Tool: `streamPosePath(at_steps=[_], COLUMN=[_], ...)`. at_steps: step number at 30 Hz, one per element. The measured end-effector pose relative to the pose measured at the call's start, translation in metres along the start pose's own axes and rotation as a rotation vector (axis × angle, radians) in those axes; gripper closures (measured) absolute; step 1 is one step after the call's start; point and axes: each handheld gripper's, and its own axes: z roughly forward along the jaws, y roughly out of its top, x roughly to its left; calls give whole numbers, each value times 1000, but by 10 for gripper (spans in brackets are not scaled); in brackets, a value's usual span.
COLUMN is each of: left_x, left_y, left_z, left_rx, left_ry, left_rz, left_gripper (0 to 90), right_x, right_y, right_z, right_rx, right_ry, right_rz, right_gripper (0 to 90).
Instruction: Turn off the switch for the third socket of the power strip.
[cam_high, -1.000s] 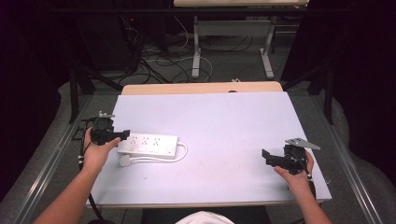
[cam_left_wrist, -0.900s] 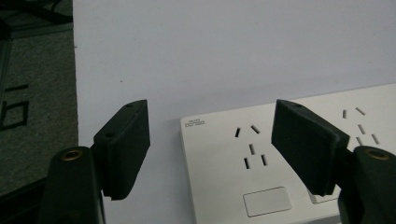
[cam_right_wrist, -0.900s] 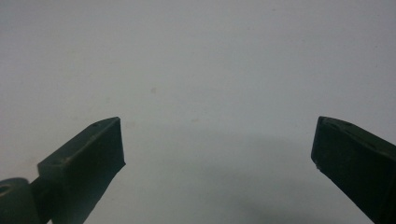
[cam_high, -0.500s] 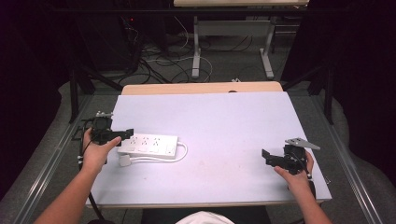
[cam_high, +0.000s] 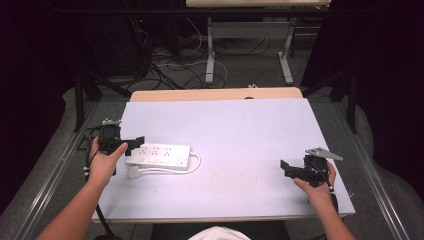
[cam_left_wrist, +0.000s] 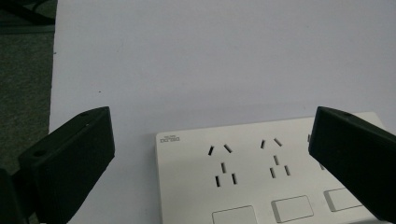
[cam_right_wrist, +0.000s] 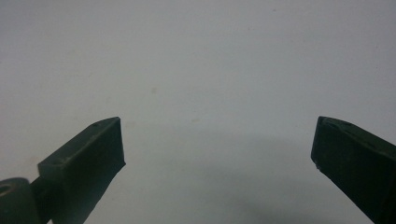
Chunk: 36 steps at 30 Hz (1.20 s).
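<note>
Dark room, cables on the floor (cam_high: 180, 60); pale table (cam_high: 240, 130). White power strip (cam_high: 160, 156) lies near its left edge, between the left tool's (cam_high: 134, 144) just-opened jaws; right tool (cam_high: 287, 169) spread wide, empty.

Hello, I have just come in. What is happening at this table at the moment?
A person sits at a light table with a hand-held gripper in each hand. The left hand-held gripper is at the near end of a white power strip, which lies flat with its cord looped beside it. Its jaws have just been opening and stand wide, and the strip's end is below them, not gripped. The right hand-held gripper is open over bare table, far from the strip.
</note>
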Motion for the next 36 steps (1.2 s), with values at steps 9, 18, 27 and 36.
streamPosePath(at_steps=[9,18,27,36], left_x=[-1,-20,-46,-70], left_y=[3,9,15,18], left_z=[4,10,9,7], left_rx=[9,-7,-13,-30], left_ry=[-11,-40,-74,-128], left_rz=[0,28,78,113], left_gripper=[3,3,3,3], right_x=[-2,-1,0,2], right_y=[0,0,0,1], right_z=[1,2,3,4], right_rx=[-2,2,0,3], right_ry=[2,6,13,21], right_rz=[-3,9,-5,-5], right_gripper=[20,21,21,22])
